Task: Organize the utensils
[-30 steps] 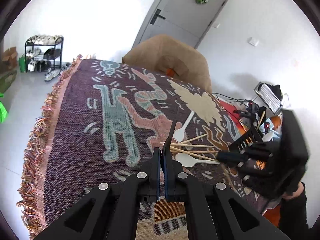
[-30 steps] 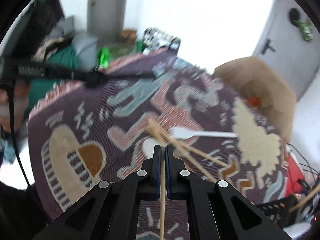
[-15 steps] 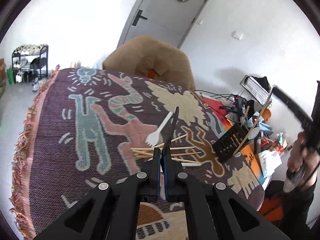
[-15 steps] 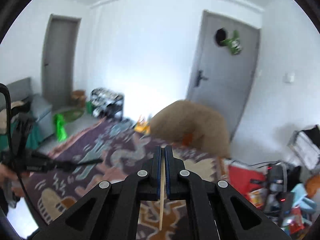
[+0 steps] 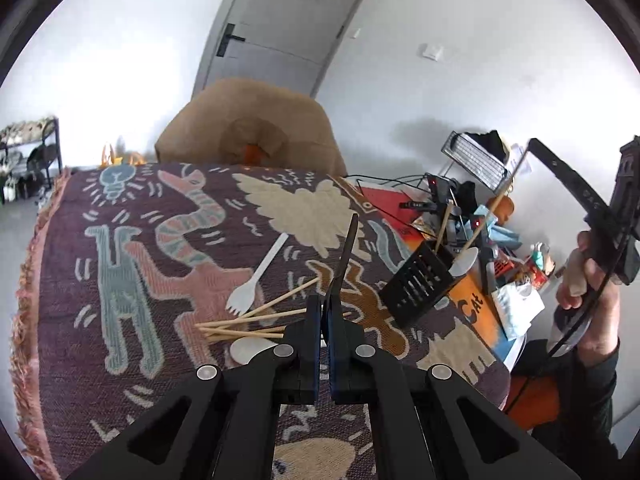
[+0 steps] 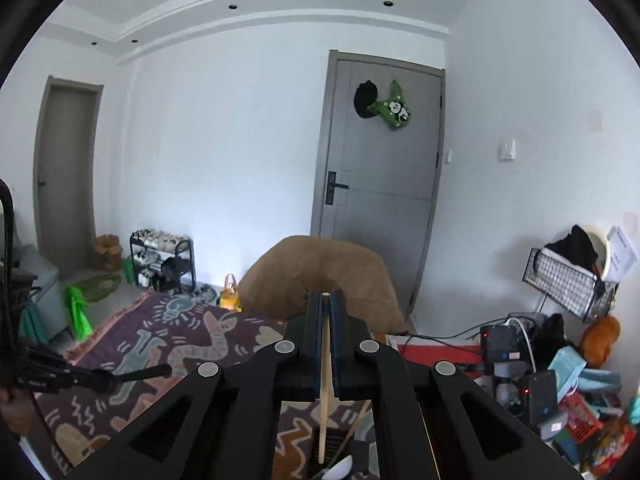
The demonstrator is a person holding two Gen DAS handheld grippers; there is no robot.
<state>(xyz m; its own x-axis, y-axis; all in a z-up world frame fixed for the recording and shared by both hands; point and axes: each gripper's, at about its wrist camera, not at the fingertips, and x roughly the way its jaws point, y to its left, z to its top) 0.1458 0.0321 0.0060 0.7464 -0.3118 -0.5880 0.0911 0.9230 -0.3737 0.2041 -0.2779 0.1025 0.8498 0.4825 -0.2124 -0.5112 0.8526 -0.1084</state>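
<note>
In the left wrist view my left gripper (image 5: 325,304) is shut on a thin black utensil (image 5: 346,252) that sticks up from its jaws over the patterned tablecloth (image 5: 120,240). A white fork (image 5: 256,280), several wooden chopsticks (image 5: 256,318) and a white spoon (image 5: 248,350) lie on the cloth just ahead of it. A black slotted holder (image 5: 416,286) stands to the right with chopsticks and a spoon in it. My right gripper (image 6: 326,300) is shut on one wooden chopstick (image 6: 323,392), whose lower end hangs at the holder (image 6: 332,446). A hand (image 5: 576,276) carries that gripper (image 5: 536,148) above the holder.
A brown beanbag chair (image 5: 248,120) sits behind the table. Cables, electronics and boxes (image 5: 460,208) crowd the table's right side, with a wire basket (image 6: 568,284) on the wall. A grey door (image 6: 380,184) and a shoe rack (image 6: 164,260) stand further back.
My right gripper lifted the chopstick off the pile, rose and tipped up to look across the room, over the holder. My left gripper drifted with the black utensil, bringing the holder into its view.
</note>
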